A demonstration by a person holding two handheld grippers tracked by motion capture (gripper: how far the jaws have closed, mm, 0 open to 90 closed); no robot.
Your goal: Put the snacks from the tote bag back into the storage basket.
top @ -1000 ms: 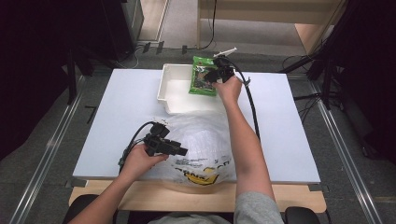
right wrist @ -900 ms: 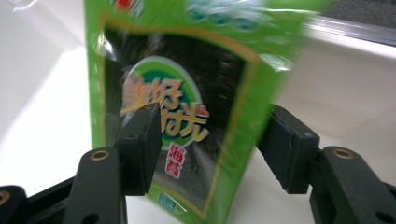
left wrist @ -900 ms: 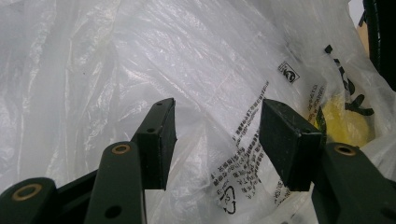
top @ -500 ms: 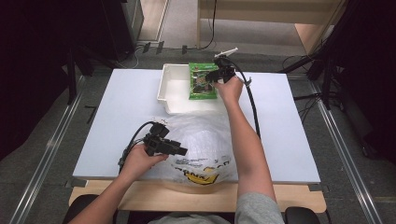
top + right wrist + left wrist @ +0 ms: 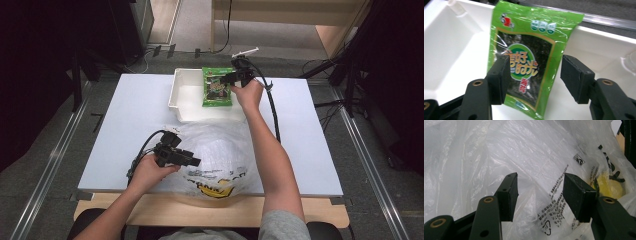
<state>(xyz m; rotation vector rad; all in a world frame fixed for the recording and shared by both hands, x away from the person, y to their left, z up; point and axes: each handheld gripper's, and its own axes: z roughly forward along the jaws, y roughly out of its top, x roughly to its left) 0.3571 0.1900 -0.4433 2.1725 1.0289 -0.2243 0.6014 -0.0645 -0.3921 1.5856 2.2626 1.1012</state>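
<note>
Green snack packet [image 5: 529, 57] bearing yellow Chinese characters lies in white tray [image 5: 446, 47].

The snack packet [image 5: 529, 57] is bright green, with a dark, almost black panel edged in thin gold, a green oval bearing yellow-orange characters rimmed in white, and a small red-and-white logo at its top corner. The tray [image 5: 186, 102] is plain white. The plastic bag [image 5: 220, 150] is translucent white, printed with small black text and symbols and a yellow patch with black lettering. The table [image 5: 130, 115] is pale bluish white. Each hand-held gripper [image 5: 187, 161] is black.
</note>
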